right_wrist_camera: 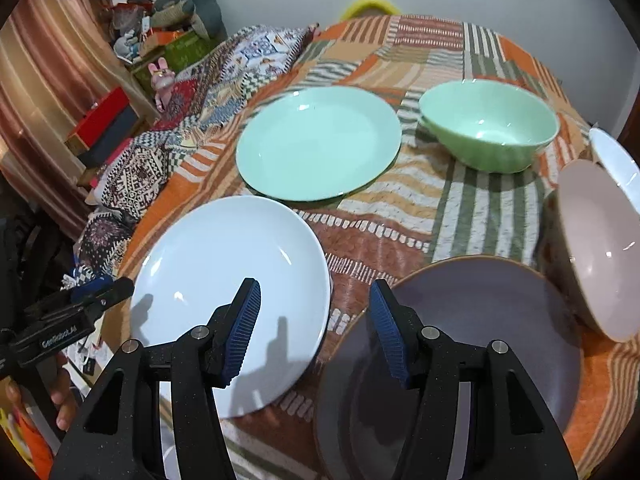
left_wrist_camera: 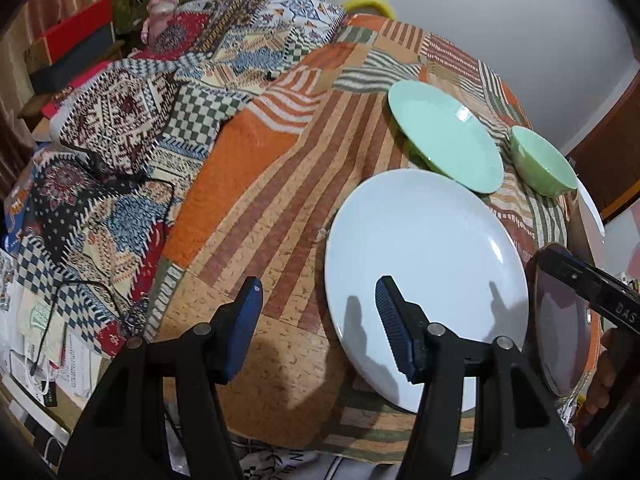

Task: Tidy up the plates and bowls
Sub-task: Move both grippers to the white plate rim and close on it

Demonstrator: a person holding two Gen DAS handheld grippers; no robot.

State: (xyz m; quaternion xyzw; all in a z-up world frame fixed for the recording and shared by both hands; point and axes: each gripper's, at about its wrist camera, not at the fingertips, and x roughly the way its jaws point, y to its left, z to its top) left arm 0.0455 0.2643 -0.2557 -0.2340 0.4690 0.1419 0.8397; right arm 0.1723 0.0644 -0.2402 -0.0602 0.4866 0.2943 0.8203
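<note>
The white plate (right_wrist_camera: 228, 300) lies on the patchwork cloth (right_wrist_camera: 384, 232). Beyond it sits the green plate (right_wrist_camera: 318, 142), and the green bowl (right_wrist_camera: 488, 126) stands farther off to that plate's right. A grey plate (right_wrist_camera: 480, 320) lies just right of the white one. The left gripper (left_wrist_camera: 318, 332) hangs half open over the white plate's left rim, gripping nothing. The right gripper (right_wrist_camera: 314, 330) is also apart and empty, above the gap between the white and grey plates.

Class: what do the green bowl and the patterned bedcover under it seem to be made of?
Round pale-green bowl: probably glazed ceramic or glass; sharp glints, smooth rim. Orange-and-green striped patchwork bedcover: woven or quilted fabric, matte, visibly nubbly texture, soft folds.
</note>
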